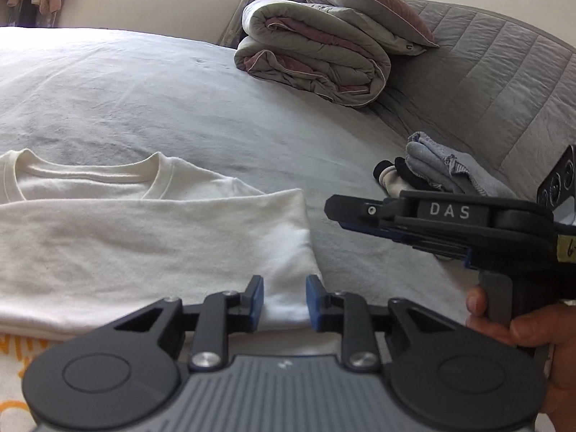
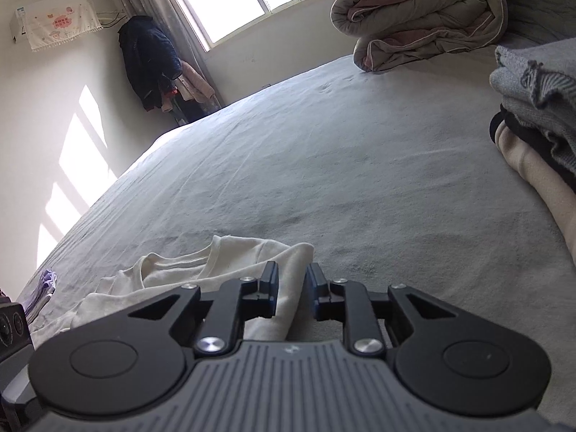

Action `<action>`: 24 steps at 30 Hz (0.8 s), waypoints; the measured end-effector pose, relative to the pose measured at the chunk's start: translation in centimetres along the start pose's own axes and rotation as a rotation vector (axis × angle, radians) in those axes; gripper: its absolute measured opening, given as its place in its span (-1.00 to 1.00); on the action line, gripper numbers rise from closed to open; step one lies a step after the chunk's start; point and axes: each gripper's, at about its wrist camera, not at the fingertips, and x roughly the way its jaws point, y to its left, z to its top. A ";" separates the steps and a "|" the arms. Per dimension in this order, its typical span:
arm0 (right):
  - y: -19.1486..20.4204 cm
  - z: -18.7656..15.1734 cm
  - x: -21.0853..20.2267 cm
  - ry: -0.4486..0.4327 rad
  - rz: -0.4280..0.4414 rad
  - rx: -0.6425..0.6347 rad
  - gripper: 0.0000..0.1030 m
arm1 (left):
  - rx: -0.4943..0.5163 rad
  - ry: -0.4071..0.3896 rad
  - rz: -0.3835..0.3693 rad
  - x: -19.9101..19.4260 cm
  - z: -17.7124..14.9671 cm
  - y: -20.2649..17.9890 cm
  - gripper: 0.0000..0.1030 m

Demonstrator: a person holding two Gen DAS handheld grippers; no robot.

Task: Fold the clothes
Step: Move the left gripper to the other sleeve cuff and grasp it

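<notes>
A cream-white cotton T-shirt [image 1: 151,237] lies partly folded on the grey bed sheet [image 1: 180,108], its lower part turned up over the chest so that the round neckline shows at the far side. The left gripper [image 1: 284,300] stands over the near right corner of this shirt; its jaws are a little apart, with white cloth showing in the gap between the blue pads, but I cannot tell if the pads press on it. The right gripper [image 2: 292,289] is low at the right edge of the same shirt [image 2: 230,270]. Its jaws are also narrowly open, and a fold of the fabric passes between them, touching the left pad. In the left wrist view the right gripper [image 1: 333,208] is seen from the side, held by the right hand [image 1: 522,327]. Far right lies a small pile of folded grey and black clothes [image 1: 442,172], and at the far end a rolled grey and pink quilt [image 1: 316,54].
</notes>
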 end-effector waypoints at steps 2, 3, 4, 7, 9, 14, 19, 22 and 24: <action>0.6 -0.2 -1.1 0.006 -0.010 -0.011 -0.56 | 0.003 -0.011 0.014 -1.6 0.0 -0.2 -0.47; 1.0 -0.3 -1.6 0.010 -0.017 -0.019 -0.56 | 0.010 -0.016 0.031 -2.5 0.0 -0.3 -0.43; 1.4 -0.4 -2.1 0.015 -0.026 -0.028 -0.54 | 0.011 -0.020 0.053 -3.4 0.0 -0.3 -0.32; 3.1 -1.0 -3.4 0.024 -0.050 -0.062 -0.38 | -0.007 -0.032 0.130 -6.1 0.0 0.5 -0.24; 4.3 -1.4 -4.4 0.026 -0.060 -0.084 -0.36 | -0.018 -0.039 0.180 -8.0 0.0 1.1 -0.17; 7.2 -2.6 -6.4 0.023 -0.068 -0.112 -0.17 | -0.034 -0.066 0.295 -12.6 -0.5 3.3 0.12; 9.1 -3.8 -7.3 0.016 -0.056 -0.087 -0.07 | -0.094 -0.102 0.407 -17.4 -1.8 7.4 0.35; 10.0 -4.9 -7.6 0.015 -0.041 -0.068 -0.01 | -0.135 -0.111 0.480 -19.8 -2.7 10.2 0.43; 10.6 -5.6 -7.5 0.020 -0.033 -0.065 0.04 | -0.172 -0.120 0.533 -21.4 -3.4 12.2 0.51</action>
